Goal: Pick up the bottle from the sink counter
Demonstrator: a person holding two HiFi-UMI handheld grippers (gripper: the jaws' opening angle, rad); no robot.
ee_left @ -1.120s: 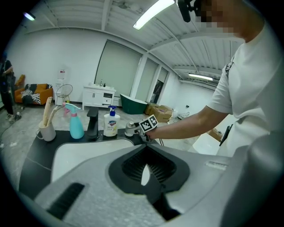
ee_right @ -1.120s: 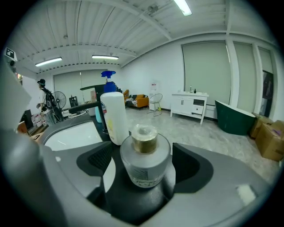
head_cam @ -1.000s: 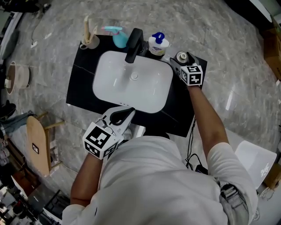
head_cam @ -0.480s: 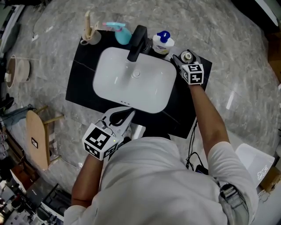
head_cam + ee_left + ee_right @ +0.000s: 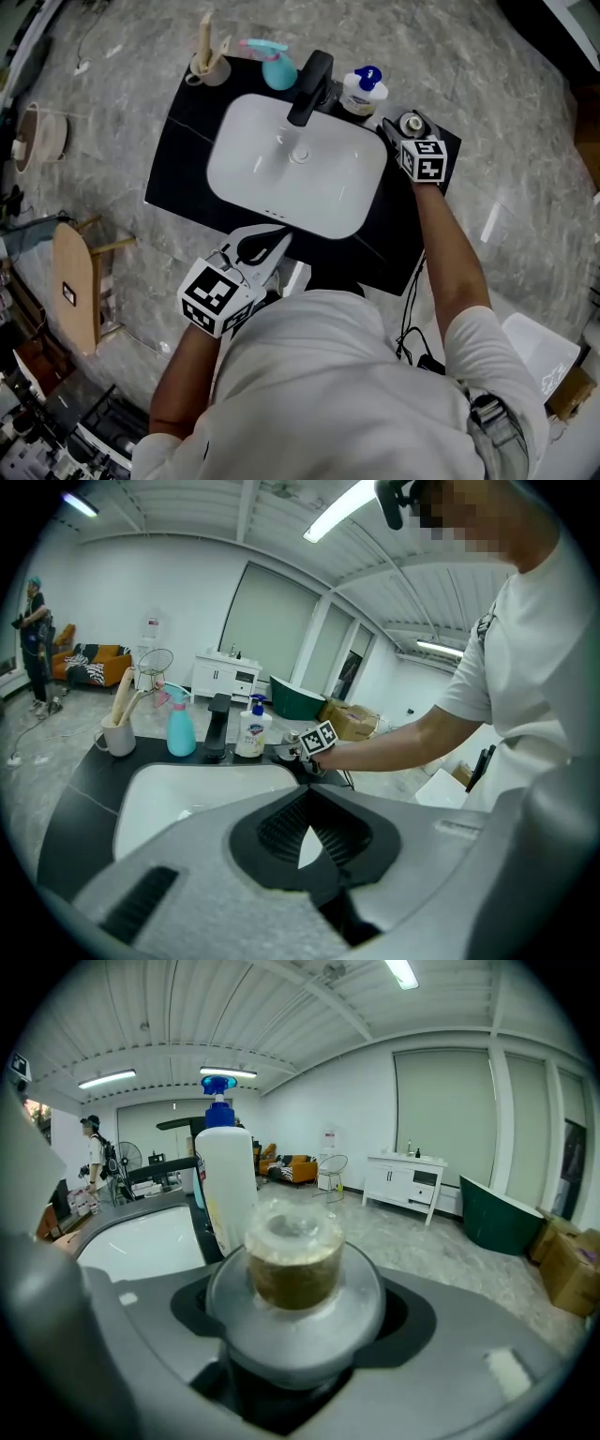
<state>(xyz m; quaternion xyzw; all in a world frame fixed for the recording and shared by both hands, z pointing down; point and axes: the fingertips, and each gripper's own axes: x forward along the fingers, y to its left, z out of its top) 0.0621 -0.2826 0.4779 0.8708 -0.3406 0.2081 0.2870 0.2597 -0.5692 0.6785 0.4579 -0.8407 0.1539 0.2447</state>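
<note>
The bottle (image 5: 411, 123) is small, with a clear cap and brownish liquid, and stands on the black sink counter (image 5: 187, 141) at its right end, beside the faucet. My right gripper (image 5: 405, 127) reaches over that corner. In the right gripper view its jaws have just been closing and now hug the bottle (image 5: 293, 1260) on both sides below the cap. My left gripper (image 5: 272, 246) hangs over the counter's near edge, close to the person's body, its jaws together with nothing between them (image 5: 309, 803).
A white basin (image 5: 253, 178) fills the counter's middle, with a black faucet (image 5: 311, 86) behind it. A white pump bottle (image 5: 361, 91) stands right next to the held bottle. A blue spray bottle (image 5: 277, 67) and a cup of brushes (image 5: 208, 61) stand at the back left.
The head view has drifted, so the sink sits a little further right in the picture. Both hands keep their places; the right jaws have drawn in round the bottle.
</note>
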